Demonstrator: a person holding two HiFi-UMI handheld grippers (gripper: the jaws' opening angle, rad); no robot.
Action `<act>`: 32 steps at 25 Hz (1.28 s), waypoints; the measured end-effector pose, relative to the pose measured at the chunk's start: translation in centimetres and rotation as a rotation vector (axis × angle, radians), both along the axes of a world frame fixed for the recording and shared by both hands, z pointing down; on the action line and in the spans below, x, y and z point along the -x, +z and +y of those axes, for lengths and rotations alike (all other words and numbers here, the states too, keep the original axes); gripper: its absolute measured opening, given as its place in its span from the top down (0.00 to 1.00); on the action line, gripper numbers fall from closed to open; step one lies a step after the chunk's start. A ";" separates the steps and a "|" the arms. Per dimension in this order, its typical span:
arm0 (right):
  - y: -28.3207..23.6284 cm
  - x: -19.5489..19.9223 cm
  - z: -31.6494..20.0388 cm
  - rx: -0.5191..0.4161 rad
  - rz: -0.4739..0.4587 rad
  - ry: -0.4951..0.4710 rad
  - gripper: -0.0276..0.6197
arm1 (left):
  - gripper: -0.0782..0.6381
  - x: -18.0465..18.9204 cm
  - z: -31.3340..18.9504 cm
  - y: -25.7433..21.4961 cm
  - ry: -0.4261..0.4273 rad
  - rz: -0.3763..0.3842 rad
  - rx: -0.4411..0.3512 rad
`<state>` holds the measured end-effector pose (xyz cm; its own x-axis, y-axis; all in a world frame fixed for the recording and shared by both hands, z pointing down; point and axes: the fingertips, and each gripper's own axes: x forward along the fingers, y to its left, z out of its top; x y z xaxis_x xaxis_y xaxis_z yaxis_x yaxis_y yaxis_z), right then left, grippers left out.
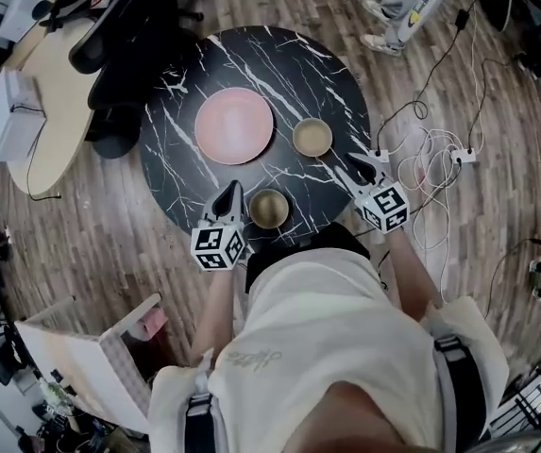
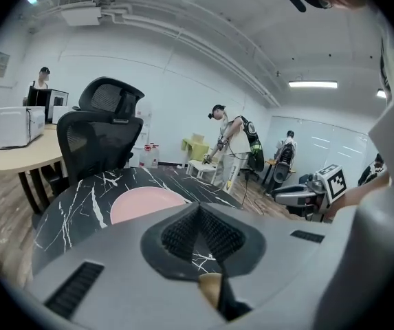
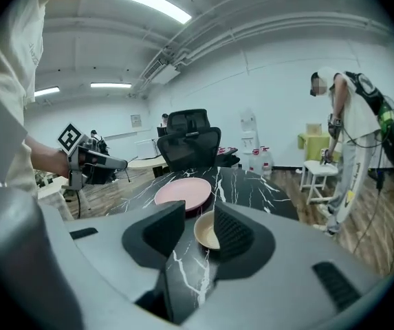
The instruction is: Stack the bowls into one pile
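Hovering near tan bowl, right hand-held gripper gapes.

No legible text, faint print on shirt (too blurred to read)

On the round black marble bench, the pink round plate lies at centre, with the tan ceramic bowl just to its right and the second tan bowl nearer the person's edge, apart from both. The left gripper is just left of that near bowl. The right gripper is at the bench's right rim, with the far bowl ahead of its fingers. A black office chair stands behind the bench, to the left.
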<state>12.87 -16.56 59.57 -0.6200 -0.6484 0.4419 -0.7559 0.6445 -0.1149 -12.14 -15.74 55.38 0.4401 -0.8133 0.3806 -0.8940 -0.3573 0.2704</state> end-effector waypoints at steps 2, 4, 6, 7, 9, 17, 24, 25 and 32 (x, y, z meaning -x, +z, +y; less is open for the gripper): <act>1.0 0.3 -1.2 0.004 -0.005 -0.039 0.76 | 0.87 -0.1 0.1 0.3 -0.027 -0.014 0.014; 1.7 0.5 -2.5 0.003 -0.016 -0.076 0.76 | 0.87 -0.5 0.1 0.8 -0.058 -0.023 0.025; 2.4 0.5 -3.7 0.002 -0.031 -0.105 0.76 | 0.87 -1.0 0.0 1.3 -0.089 -0.027 0.033; 2.8 0.4 -4.3 0.003 -0.037 -0.115 0.76 | 0.87 -1.3 -0.1 1.6 -0.101 -0.028 0.038; 3.9 0.2 -5.3 0.015 -0.041 -0.128 0.76 | 0.87 -2.0 -0.3 2.2 -0.115 -0.029 0.051; 9.1 -1.1 -7.8 0.083 0.007 -0.126 0.76 | 0.87 -3.7 -0.7 2.9 -0.129 -0.052 0.082; 12.0 -1.3 -8.7 0.151 0.013 -0.137 0.76 | 0.87 -4.9 -0.8 4.7 -0.149 -0.052 0.133; 12.3 -1.2 -8.7 0.153 0.025 -0.153 0.76 | 0.87 -5.1 -0.9 4.8 -0.150 -0.052 0.137; 14.0 -0.1 -9.5 0.183 0.038 -0.191 0.76 | 0.87 -5.2 -1.1 5.6 -0.156 -0.064 0.159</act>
<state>12.95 -26.04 73.53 -0.7044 -0.4285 0.5659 -0.6285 0.7470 -0.2167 -6.92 -16.86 61.00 0.2844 -0.7975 0.5321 -0.9523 -0.1707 0.2531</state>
